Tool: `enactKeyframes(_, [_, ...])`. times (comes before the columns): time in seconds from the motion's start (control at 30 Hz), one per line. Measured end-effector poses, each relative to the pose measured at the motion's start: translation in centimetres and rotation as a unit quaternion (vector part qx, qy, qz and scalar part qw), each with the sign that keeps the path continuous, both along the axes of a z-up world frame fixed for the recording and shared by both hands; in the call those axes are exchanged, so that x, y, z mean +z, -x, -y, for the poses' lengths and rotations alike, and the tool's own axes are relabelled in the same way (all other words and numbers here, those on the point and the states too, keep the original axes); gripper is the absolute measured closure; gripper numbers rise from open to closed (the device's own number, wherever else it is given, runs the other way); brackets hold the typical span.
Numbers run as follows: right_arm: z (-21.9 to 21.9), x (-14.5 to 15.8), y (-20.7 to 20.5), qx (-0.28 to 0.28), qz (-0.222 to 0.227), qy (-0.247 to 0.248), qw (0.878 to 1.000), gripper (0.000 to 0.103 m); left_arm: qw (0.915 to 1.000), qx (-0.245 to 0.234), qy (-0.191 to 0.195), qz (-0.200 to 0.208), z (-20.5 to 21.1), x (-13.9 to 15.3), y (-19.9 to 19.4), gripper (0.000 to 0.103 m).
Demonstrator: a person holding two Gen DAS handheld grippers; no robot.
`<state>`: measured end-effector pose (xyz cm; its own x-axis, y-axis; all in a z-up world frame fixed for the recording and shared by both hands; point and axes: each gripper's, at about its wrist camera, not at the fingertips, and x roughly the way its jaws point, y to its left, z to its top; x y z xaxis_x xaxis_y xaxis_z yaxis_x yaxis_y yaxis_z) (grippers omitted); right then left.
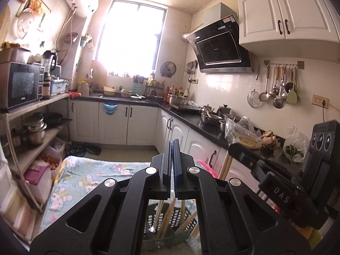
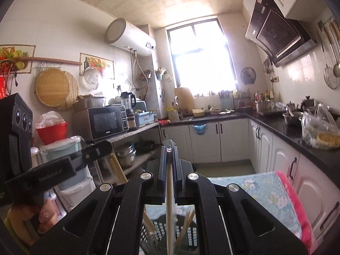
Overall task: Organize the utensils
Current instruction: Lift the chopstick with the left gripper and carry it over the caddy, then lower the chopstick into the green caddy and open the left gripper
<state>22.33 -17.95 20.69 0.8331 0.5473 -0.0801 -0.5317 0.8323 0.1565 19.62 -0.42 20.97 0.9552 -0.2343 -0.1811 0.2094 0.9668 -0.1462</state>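
Note:
My left gripper point(image 1: 172, 142) is shut with nothing seen between its blue pads; it also shows in the right wrist view point(image 2: 96, 153). My right gripper point(image 2: 169, 148) is shut on a pair of chopsticks in a clear wrapper point(image 2: 170, 201), which runs back toward the camera. It also shows in the left wrist view point(image 1: 235, 148), with the chopsticks point(image 1: 225, 166) hanging below it. Both grippers are raised above a dark slotted utensil basket point(image 1: 170, 218) that holds several wooden chopsticks point(image 1: 158, 213). The basket also shows in the right wrist view point(image 2: 189, 235).
A floral cloth point(image 1: 85, 176) covers the table under the basket. A black counter point(image 1: 191, 121) with pots and bags runs along the right. Shelves with a microwave point(image 1: 21, 85) stand at the left. Ladles hang on a wall rail point(image 1: 278, 85).

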Motion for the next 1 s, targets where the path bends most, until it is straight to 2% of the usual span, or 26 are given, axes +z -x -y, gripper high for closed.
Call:
enactKeyframes(0.17, [-0.3, 0.9, -1.5, -0.012, 0.013, 0.002, 1.0, 0.098, 1.0, 0.007, -0.002, 0.002, -0.3, 0.3, -0.8, 0.103])
enactKeyframes(0.33, [-0.6, 0.4, -3.2, -0.028, 0.013, 0.008, 0.999, 0.098, 0.9999, 0.015, -0.006, -0.003, -0.8, -0.1, -1.8, 0.103])
enactKeyframes(0.73, [-0.2, -5.4, -6.3, -0.046, -0.027, -0.006, 0.999, 0.098, 0.9987, 0.038, -0.004, -0.033, -1.9, -4.5, -4.2, 0.103])
enactKeyframes(1.0, [-0.8, -7.4, -6.2, -0.053, -0.037, 0.0, 0.998, 0.098, 0.9971, 0.037, 0.011, -0.065, -2.3, -7.6, -5.4, 0.103])
